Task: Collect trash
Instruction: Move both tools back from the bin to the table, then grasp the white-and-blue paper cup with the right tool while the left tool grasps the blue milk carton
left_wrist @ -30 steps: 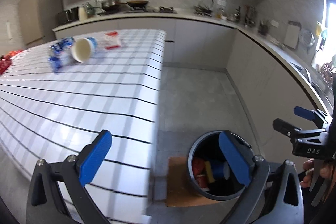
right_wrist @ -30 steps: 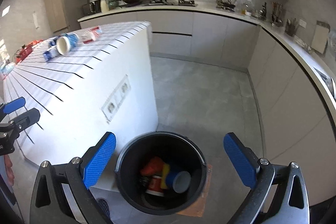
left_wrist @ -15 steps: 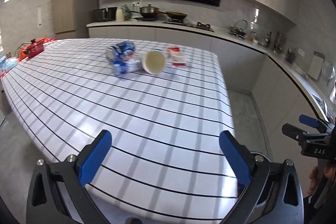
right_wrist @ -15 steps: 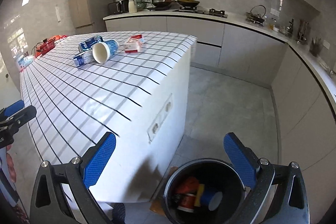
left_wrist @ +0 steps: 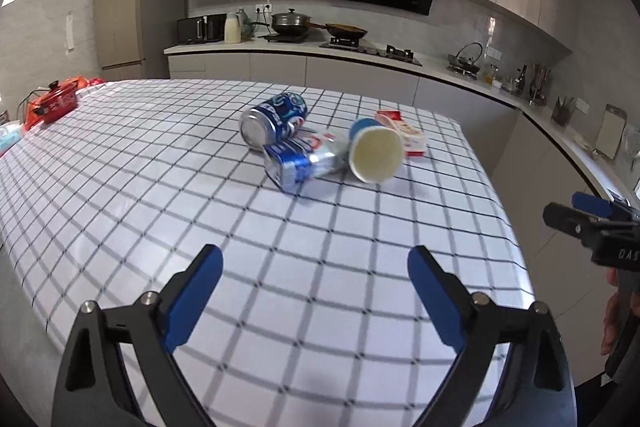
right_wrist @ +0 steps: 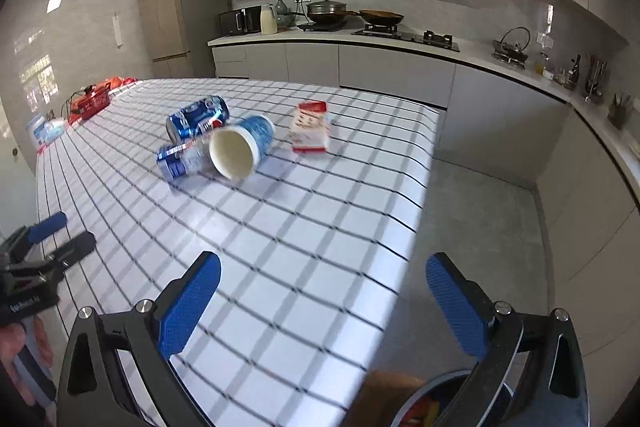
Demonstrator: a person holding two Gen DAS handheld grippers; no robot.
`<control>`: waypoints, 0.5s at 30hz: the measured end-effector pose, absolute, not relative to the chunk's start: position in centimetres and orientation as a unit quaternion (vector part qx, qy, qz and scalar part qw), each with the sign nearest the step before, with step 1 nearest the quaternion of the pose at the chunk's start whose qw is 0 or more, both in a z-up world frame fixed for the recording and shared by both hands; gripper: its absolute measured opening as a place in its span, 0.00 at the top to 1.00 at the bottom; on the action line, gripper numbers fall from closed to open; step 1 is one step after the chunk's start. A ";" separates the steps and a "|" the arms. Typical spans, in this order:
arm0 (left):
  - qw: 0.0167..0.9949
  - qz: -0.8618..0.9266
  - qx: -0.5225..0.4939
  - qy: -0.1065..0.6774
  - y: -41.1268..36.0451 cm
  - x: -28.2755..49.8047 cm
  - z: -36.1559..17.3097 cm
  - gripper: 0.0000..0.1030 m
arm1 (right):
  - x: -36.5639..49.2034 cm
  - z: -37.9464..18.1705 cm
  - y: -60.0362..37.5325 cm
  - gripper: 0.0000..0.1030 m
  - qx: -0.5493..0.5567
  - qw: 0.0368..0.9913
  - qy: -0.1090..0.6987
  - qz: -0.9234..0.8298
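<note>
Both cameras have swung up from the floor bin to the island top within a second. The litter lies at the far end of the checked table (left_wrist: 160,187): a Pepsi can (left_wrist: 274,121) on its side, a crushed blue wrapper (left_wrist: 306,159), a tipped paper cup (left_wrist: 376,151) touching it, and a red-and-white carton (left_wrist: 402,133) just right. The left gripper (left_wrist: 314,291) and right gripper (right_wrist: 322,301) hang wide apart, empty. Only the right view catches the trash bin (right_wrist: 430,405), bottom edge.
</note>
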State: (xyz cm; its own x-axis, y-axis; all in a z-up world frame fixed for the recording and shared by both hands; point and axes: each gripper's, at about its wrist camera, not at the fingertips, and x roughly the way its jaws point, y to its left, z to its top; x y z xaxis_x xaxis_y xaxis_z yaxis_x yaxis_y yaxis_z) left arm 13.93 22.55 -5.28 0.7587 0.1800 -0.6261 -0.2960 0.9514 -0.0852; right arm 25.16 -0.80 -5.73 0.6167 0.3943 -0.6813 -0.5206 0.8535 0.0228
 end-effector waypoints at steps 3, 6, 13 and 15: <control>0.933 0.116 -0.084 0.330 24.5 16.0 -5.8 0.13 | 26.6 -6.0 2.0 0.02 -0.089 0.892 0.357 0.261; 0.934 0.102 -0.080 0.332 26.0 17.9 -6.1 0.16 | 27.8 -6.5 3.9 0.19 -0.092 0.887 0.363 0.269; 0.936 0.077 -0.065 0.337 28.1 22.3 -6.8 0.17 | 30.9 -8.3 8.1 0.40 -0.095 0.872 0.386 0.286; 0.935 0.073 -0.065 0.341 28.7 23.4 -7.2 0.17 | 31.8 -8.9 9.2 0.40 -0.098 0.869 0.392 0.287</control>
